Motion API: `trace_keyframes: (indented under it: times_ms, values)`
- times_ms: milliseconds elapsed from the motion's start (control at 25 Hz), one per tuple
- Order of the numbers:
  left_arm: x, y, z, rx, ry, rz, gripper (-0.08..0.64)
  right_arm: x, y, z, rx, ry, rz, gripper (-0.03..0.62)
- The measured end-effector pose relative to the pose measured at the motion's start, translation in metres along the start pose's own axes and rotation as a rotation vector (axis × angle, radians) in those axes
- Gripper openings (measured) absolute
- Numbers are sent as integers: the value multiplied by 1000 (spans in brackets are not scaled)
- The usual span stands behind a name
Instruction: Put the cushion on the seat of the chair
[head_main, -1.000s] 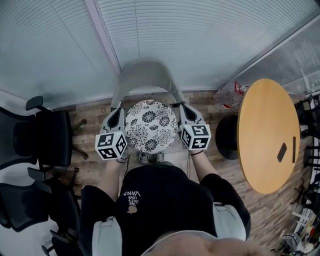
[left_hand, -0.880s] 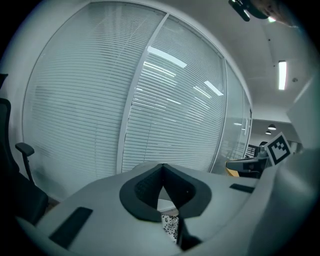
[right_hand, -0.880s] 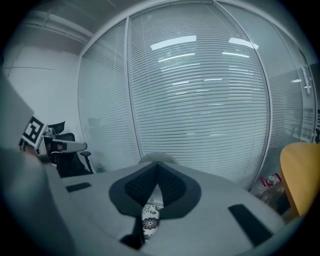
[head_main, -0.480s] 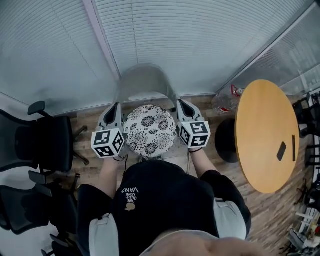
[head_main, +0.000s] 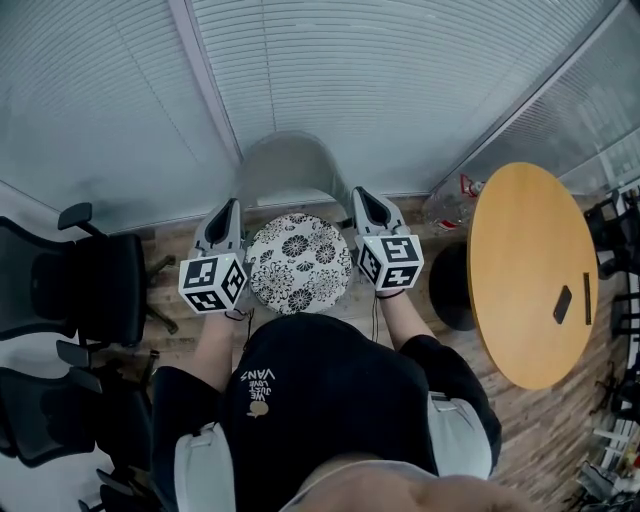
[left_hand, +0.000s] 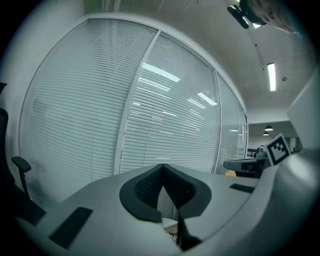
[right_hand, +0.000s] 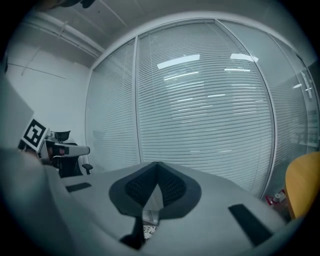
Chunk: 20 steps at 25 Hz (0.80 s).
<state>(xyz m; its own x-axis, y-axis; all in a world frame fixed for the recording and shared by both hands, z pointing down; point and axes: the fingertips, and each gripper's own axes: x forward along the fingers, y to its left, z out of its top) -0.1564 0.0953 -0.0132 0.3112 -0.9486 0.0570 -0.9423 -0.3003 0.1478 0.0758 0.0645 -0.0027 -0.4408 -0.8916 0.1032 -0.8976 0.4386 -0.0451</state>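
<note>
Wood-plank floor (head_main: 180, 235) under white slatted blinds (head_main: 400, 90), with grey curved-back chair (head_main: 290, 165) set close against them. Round black-and-white floral cushion (head_main: 298, 263) lying flat on the seat, patterned face up, evenly round with no long axis, chair back just beyond its far edge. Left gripper (head_main: 233, 204) and right gripper (head_main: 358, 193) just beside its two sides, both aimed toward the blinds, jaws pressed together on nothing.

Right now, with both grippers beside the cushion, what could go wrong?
The left gripper and right gripper, both shut and empty, closely flank the floral cushion; a sideways swing could shift it on the grey chair. The black office chair stands near the left elbow and might be bumped when stepping back.
</note>
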Motion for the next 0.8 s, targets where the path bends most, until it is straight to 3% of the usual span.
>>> trace_keyframes:
  times_ms: [800]
  values:
    - [-2,-9,5,-8,-14,13,11,-2,5,6,-26,-12,29,17]
